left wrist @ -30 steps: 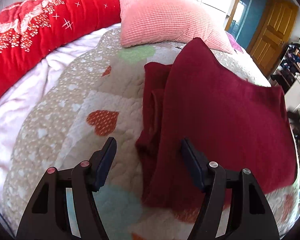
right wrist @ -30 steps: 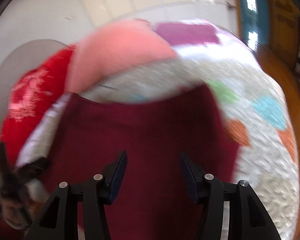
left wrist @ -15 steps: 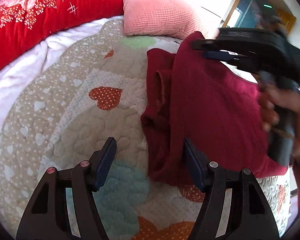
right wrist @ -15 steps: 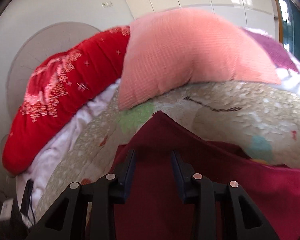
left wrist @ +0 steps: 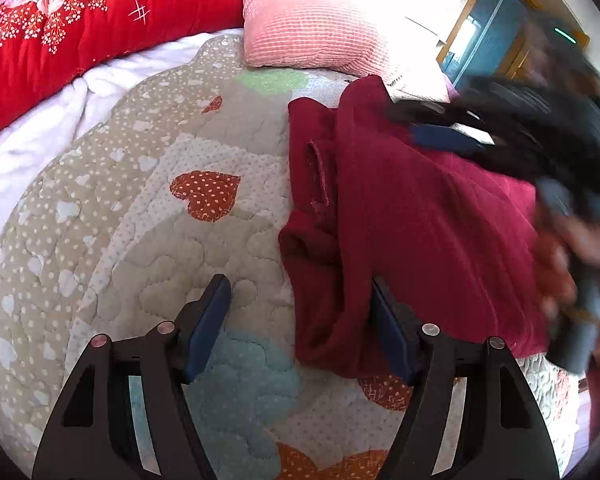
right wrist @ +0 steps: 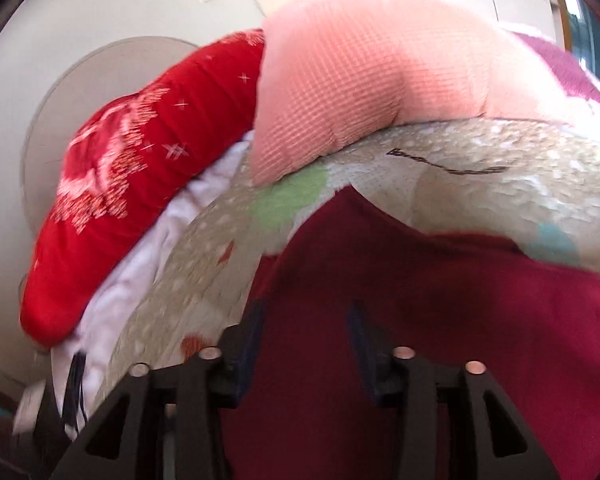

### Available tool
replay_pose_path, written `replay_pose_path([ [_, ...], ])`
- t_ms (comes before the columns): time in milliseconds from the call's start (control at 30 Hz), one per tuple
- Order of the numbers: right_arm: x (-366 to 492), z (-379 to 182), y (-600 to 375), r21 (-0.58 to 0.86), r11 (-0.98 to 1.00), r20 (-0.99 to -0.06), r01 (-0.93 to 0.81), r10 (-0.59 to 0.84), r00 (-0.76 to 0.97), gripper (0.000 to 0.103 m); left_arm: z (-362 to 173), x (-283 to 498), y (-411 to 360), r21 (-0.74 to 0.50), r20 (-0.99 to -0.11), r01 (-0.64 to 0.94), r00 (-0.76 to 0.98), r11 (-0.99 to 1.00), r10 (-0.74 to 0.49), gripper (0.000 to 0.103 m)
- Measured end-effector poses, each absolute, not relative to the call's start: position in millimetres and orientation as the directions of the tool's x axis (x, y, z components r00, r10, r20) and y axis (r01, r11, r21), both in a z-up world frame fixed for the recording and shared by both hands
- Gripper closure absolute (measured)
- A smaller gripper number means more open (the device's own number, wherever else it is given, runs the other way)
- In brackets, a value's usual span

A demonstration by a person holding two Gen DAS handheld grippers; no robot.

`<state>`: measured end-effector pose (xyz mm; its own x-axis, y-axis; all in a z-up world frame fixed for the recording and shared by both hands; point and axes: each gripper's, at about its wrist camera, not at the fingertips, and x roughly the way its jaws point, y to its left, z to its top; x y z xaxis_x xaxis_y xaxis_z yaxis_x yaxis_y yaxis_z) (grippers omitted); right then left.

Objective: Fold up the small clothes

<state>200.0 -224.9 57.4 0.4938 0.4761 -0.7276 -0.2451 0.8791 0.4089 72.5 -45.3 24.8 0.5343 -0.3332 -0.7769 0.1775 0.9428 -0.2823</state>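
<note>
A dark red garment (left wrist: 432, 216) lies partly folded on the quilt, with a doubled strip along its left side and a pointed far corner near the pink pillow. My left gripper (left wrist: 298, 292) hovers open over the garment's near left edge; its right finger (left wrist: 384, 320) is above the cloth and its left finger over bare quilt. My right gripper (right wrist: 306, 316) is low over the garment's far part, its jaws opening, with cloth under them but not pinched. In the left wrist view the right gripper (left wrist: 460, 128) is blurred, with a hand (left wrist: 588, 248) behind it.
The heart-patterned quilt (left wrist: 204, 240) covers the bed. A pink pillow (left wrist: 312, 28) and a red floral bolster (left wrist: 80, 20) lie along the far side, with white bedding (left wrist: 32, 140) to the left. A wooden door (left wrist: 492, 36) stands beyond the bed on the right.
The right gripper swept from the garment's middle to its far corner by the pillow and came into the left wrist view. Its jaws narrowed, then widened. The left gripper dipped slightly, then held still.
</note>
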Motion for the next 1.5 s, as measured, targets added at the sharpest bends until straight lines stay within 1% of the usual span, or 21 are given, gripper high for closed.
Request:
replay_pose_path([
  [67, 174, 63, -249, 0.371, 0.901, -0.732, -0.227, 0.434, 0.526, 0.056, 24, 75, -45, -0.288, -0.777, 0.177, 0.531, 0.941, -0.338, 0.032],
  [167, 135, 70, -306, 0.390, 0.906, -0.694, -0.165, 0.407, 0.595, 0.056, 22, 78, -45, -0.289, -0.777, 0.175, 0.532, 0.941, -0.337, 0.030],
  [233, 107, 69, -342, 0.362, 0.927, -0.715, -0.098, 0.344, 0.608, 0.056, 21, 79, -46, -0.284, -0.776, 0.176, 0.536, 0.942, -0.334, 0.027],
  [333, 64, 61, -385, 0.268, 0.963, -0.760, -0.002, 0.213, 0.614, 0.056, 21, 80, -50, -0.265, -0.777, 0.177, 0.543, 0.948, -0.319, 0.024],
  [467, 32, 38, -414, 0.256, 0.966, -0.778, 0.036, 0.184, 0.600, 0.057, 19, 82, -50, -0.264, -0.774, 0.181, 0.546, 0.947, -0.320, 0.024],
  [533, 23, 31, -422, 0.293, 0.955, -0.760, 0.040, 0.207, 0.616, 0.058, 19, 83, -48, -0.274, -0.773, 0.181, 0.543, 0.945, -0.328, 0.023],
  [600, 22, 40, -421, 0.295, 0.954, -0.763, 0.050, 0.204, 0.614, 0.058, 20, 83, -46, -0.286, -0.771, 0.177, 0.541, 0.942, -0.336, 0.024],
  [700, 13, 61, -428, 0.338, 0.939, -0.716, 0.071, 0.208, 0.667, 0.056, 24, 81, -42, -0.310, -0.769, 0.169, 0.533, 0.935, -0.352, 0.024],
  [767, -1, 70, -439, 0.346, 0.929, -0.688, 0.132, 0.155, 0.709, 0.046, 27, 81, -37, -0.369, -0.757, 0.160, 0.520, 0.916, -0.396, 0.024],
  [800, -8, 72, -448, 0.355, 0.918, -0.673, 0.174, 0.122, 0.730, 0.031, 27, 80, -36, -0.387, -0.754, 0.156, 0.514, 0.909, -0.409, 0.024],
  [833, -13, 72, -455, 0.371, 0.906, -0.663, 0.204, 0.105, 0.741, 0.022, 27, 80, -34, -0.417, -0.747, 0.152, 0.504, 0.896, -0.434, 0.024],
  [900, -17, 62, -471, 0.424, 0.873, -0.662, 0.241, 0.118, 0.740, 0.022, 29, 78, -34, -0.478, -0.720, 0.164, 0.490, 0.863, -0.492, 0.024],
  [967, -11, 49, -477, 0.458, 0.851, -0.690, 0.257, 0.158, 0.706, 0.022, 29, 78, -35, -0.529, -0.694, 0.176, 0.473, 0.830, -0.543, 0.024],
  [1033, -5, 38, -478, 0.478, 0.843, -0.699, 0.245, 0.197, 0.687, 0.022, 25, 78, -40, -0.553, -0.693, 0.182, 0.442, 0.813, -0.570, 0.023],
  [1067, 0, 34, -479, 0.484, 0.837, -0.708, 0.254, 0.204, 0.675, 0.022, 24, 79, -41, -0.544, -0.697, 0.184, 0.445, 0.819, -0.563, 0.023],
  [1200, 4, 36, -476, 0.506, 0.825, -0.684, 0.252, 0.206, 0.700, 0.022, 25, 78, -52, -0.480, -0.720, 0.208, 0.461, 0.852, -0.518, 0.023],
  [1267, 9, 33, -477, 0.508, 0.823, -0.690, 0.254, 0.212, 0.692, 0.022, 25, 78, -59, -0.447, -0.734, 0.214, 0.467, 0.869, -0.492, 0.023],
  [1333, 20, 24, -479, 0.516, 0.819, -0.703, 0.250, 0.238, 0.670, 0.021, 25, 77, -66, -0.409, -0.747, 0.223, 0.475, 0.885, -0.465, 0.020],
  [1433, 26, 23, -477, 0.505, 0.832, -0.691, 0.230, 0.230, 0.686, 0.020, 23, 76, -74, -0.365, -0.758, 0.240, 0.485, 0.900, -0.437, 0.016],
  [1467, 28, 24, -475, 0.505, 0.836, -0.688, 0.216, 0.238, 0.686, 0.024, 23, 75, -77, -0.356, -0.753, 0.251, 0.493, 0.900, -0.435, 0.016],
  [1500, 31, 24, -471, 0.507, 0.841, -0.680, 0.189, 0.255, 0.687, 0.041, 23, 76, -78, -0.358, -0.749, 0.256, 0.496, 0.898, -0.440, 0.018],
])
